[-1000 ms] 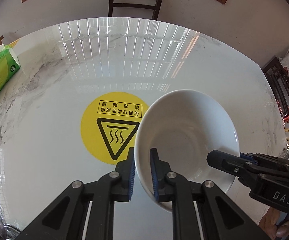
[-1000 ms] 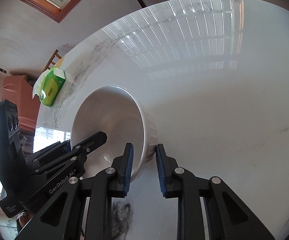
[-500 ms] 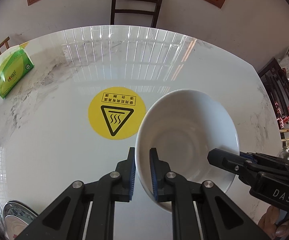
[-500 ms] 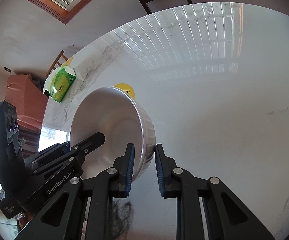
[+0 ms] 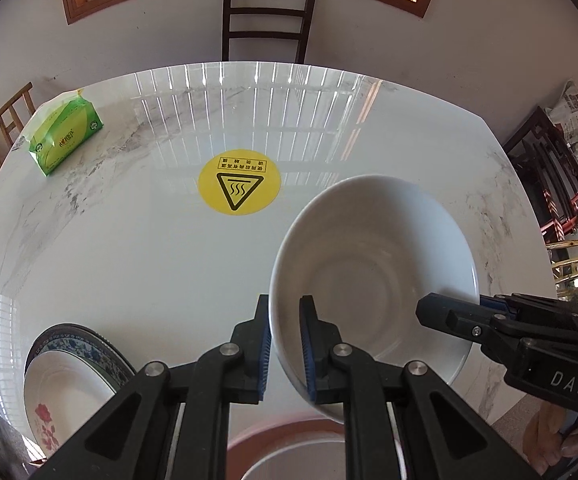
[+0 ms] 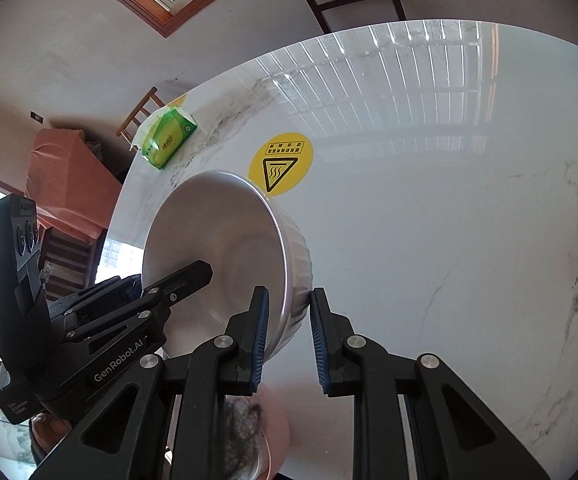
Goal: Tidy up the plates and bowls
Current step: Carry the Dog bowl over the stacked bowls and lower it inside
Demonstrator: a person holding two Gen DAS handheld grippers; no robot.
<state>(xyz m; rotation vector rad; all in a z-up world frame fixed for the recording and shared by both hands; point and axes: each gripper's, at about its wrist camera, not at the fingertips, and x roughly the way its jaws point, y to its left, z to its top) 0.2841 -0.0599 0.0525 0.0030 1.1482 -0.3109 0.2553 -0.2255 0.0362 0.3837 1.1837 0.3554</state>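
Above the near edge of the marble table [image 5: 137, 248], in the left wrist view, the left gripper [image 5: 285, 344] pinches the white bowl [image 5: 373, 276] by its rim, one pad inside, one outside; the right gripper [image 5: 489, 312] clamps the opposite rim. Keeping both hands level and moving together should stop the glazed, slippery bowl twisting out. A floral plate [image 5: 65, 396] lies at the near left corner, a pink-rimmed dish [image 5: 289, 436] directly below.

Over the same edge, in the right wrist view, the right gripper [image 6: 287, 332] nips the bowl [image 6: 225, 256] narrowly across its ribbed outer wall and smooth inside. The bowl hangs clear of the glossy table [image 6: 449, 240].
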